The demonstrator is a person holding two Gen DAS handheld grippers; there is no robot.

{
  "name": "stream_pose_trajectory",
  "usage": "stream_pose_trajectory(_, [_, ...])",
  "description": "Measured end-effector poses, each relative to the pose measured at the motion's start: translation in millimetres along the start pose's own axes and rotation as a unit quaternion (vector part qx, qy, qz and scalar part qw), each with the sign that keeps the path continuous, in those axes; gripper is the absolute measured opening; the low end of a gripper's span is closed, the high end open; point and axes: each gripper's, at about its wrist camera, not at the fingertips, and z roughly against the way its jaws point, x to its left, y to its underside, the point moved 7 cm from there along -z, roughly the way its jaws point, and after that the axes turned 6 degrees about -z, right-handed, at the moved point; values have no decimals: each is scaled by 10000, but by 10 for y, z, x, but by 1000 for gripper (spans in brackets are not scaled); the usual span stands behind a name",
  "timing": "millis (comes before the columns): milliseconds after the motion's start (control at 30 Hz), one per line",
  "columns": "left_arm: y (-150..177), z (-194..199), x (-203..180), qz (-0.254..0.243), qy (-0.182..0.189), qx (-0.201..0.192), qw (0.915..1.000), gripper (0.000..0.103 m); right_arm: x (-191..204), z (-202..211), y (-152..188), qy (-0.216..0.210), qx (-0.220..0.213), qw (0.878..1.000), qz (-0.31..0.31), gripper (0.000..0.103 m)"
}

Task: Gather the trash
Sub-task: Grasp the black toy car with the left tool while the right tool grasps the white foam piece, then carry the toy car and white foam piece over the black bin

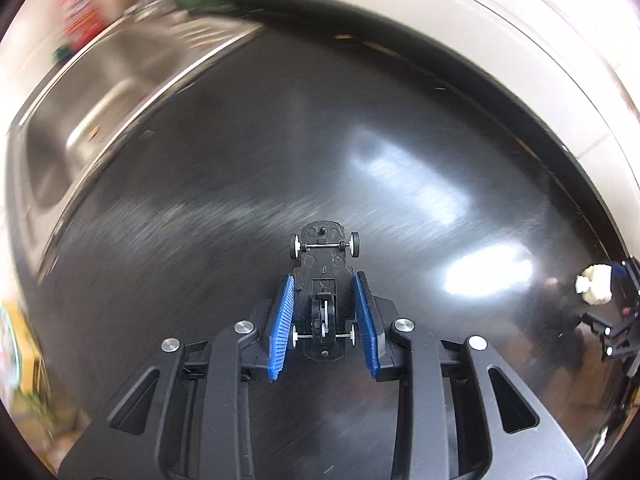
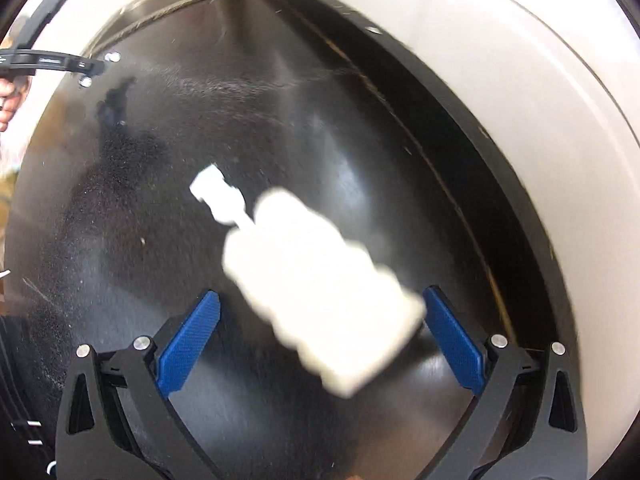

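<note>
One toy car chassis (image 1: 323,292), one white bottle (image 2: 316,300), two grippers.

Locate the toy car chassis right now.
Left wrist view, bottom centre: the toy car chassis sits clamped in the left tool above the black countertop.

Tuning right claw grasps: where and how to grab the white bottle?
Grip the white bottle across its wide ribbed body, not the thin nozzle end. It lies slanted on the dark countertop, base nearest the open right claw, so come from the base, pads on the long sides.
</note>
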Motion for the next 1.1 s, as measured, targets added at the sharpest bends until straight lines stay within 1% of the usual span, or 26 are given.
stream_pose_trajectory(33, [81,29,57,89,-19,7,10000,30,32,-36,-47,-122,236,9996,-4,98])
stream_pose_trajectory(67, [204,12,93,191,-31,11,9998,30,51,-63,-118,-81,416,9991,-35,96])
stream_pose_trajectory(100, [277,41,149,307,-32,13,9995,30,59,-67,-149,-65,520,9986,-73,87])
stream_pose_trajectory(133, [341,54,168,371,-19,9,9993,30,85,-20,-208,-66,492,9987,-119,73])
stream_pose_trajectory(167, [411,93,144,426,3,0,9991,30,97,30,-255,-73,443,9989,-138,38])
stream_pose_trajectory(200, [517,150,62,458,32,-15,9989,30,99,38,-286,31,559,9982,-231,33])
stream_pose_trajectory(233, [555,148,108,468,62,-25,9989,30,105,44,-275,105,673,9972,-303,30])
stream_pose_trajectory(267, [588,162,114,474,114,-48,9988,30,155,55,-264,142,731,9969,-237,28])
stream_pose_trajectory(300, [657,232,84,479,147,-74,9987,30,192,73,-236,267,767,9965,-182,28])
stream_pose_trajectory(333, [688,299,57,465,192,-139,9986,30,246,98,-230,347,776,9962,-191,28])
stream_pose_trajectory(367, [800,388,57,452,208,-186,9986,30,275,130,-240,398,768,9959,-249,28])
stream_pose_trajectory(467, [917,571,41,389,244,-299,9985,30,350,243,-231,473,742,9955,-362,28])
stream_pose_trajectory(533, [1012,673,91,395,202,-353,9984,30,437,311,-189,463,694,9958,-374,28])
stream_pose_trajectory(600, [1118,763,145,467,171,-393,9980,30,538,355,-248,514,669,9960,-298,28])
stream_pose_trajectory(633, [1191,811,192,528,161,-407,9976,30,578,377,-196,532,662,9960,-272,28])
stream_pose_trajectory(700, [1316,892,269,599,113,-429,9972,30,666,402,-217,563,648,9961,-184,28])
stream_pose_trajectory(833, [1607,1038,517,819,-27,-450,9956,30,1049,344,-196,511,613,9968,-108,28])
stream_pose_trajectory(900, [1741,1073,661,969,-95,-446,9942,30,1229,300,-269,459,605,9971,62,28])
stream_pose_trajectory(1033, [2124,1217,951,1317,-272,-399,9901,30,1602,235,-414,338,545,9972,382,28])
stream_pose_trajectory(1100, [2302,1277,1091,1480,-368,-367,9876,30,1909,218,-570,198,489,9974,481,28])
